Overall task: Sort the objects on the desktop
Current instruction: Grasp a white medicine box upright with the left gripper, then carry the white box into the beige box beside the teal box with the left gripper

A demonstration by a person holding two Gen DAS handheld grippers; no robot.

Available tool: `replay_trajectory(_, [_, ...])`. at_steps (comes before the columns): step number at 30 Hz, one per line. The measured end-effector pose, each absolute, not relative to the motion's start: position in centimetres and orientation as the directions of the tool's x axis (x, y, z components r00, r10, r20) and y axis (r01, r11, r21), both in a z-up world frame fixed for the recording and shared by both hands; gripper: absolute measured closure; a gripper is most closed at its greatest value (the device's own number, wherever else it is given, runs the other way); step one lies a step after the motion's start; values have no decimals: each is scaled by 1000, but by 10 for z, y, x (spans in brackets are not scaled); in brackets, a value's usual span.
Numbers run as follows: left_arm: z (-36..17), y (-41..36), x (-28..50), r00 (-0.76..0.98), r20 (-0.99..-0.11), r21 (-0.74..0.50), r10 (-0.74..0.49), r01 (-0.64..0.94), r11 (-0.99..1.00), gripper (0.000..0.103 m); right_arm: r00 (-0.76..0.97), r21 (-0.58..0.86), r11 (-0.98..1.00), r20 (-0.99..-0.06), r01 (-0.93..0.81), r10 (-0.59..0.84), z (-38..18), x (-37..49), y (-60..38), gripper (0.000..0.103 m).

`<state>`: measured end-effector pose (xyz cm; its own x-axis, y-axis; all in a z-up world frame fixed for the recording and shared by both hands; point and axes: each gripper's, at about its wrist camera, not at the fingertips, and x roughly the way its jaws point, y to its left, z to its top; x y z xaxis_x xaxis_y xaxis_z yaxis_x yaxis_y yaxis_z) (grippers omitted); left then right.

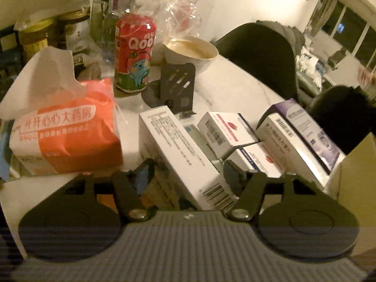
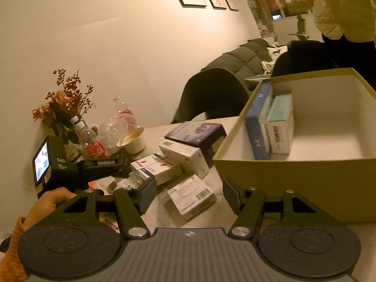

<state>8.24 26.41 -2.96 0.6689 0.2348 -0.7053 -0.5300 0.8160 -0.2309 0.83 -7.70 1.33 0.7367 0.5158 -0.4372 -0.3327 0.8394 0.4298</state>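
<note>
Your open olive cardboard box [image 2: 305, 171] has free floor right of the two upright cartons [image 2: 270, 127]. Boxes crowd the white marble counter [image 1: 223, 87] between it and the orange tissue pack [image 1: 65, 136]; black metal bookend [image 1: 176, 87] blocks behind them.

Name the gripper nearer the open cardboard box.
Right. The right gripper hovers just before the open cardboard box; the left gripper is farther off, over the medicine boxes.

Left gripper [image 1: 188, 171] jaws clamp a white box [image 1: 181, 155].
</note>
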Motion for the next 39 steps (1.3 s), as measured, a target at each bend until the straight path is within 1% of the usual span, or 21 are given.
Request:
replay_trajectory(2, [-27,261,79,676,-694,-213,247,-521,826,50,740,444,837,-433,-321,514,11,7,-83,37])
replay_trajectory(4, [-24,259,77,684,-684,-196,255,-508,839,61,744,455,834,-429,-312,513,8,5,-87,37])
replay_trajectory(10, [-18,258,65,705,-659,-189,263,-494,849,76,751,479,829,-424,-289,506,3,3,-97,37])
replay_trajectory(12, [-13,258,61,720,-644,-187,260,-478,858,76,757,483,829,-418,-283,502,3,1,-102,37])
replay_trajectory(17, [-2,252,52,757,-621,-228,201,-420,878,76,775,496,828,-404,-261,486,5,-3,-112,37])
replay_trajectory(24, [19,228,44,823,-551,-243,136,-314,918,76,781,500,830,-404,-247,476,1,-8,-118,37])
replay_trajectory(27, [31,213,47,844,-529,-249,86,-251,935,76,784,498,836,-413,-231,463,2,-7,-119,37])
replay_trajectory(31, [45,189,49,868,-495,-244,21,-162,956,76,801,500,836,-392,-226,452,5,-13,-126,37])
replay_trajectory(36, [58,162,63,873,-479,-271,-86,-55,961,76,809,512,841,-412,-175,419,-1,-17,-140,37])
replay_trajectory(39, [65,142,73,874,-466,-267,-139,10,964,76,818,519,840,-407,-157,405,-1,-21,-149,37])
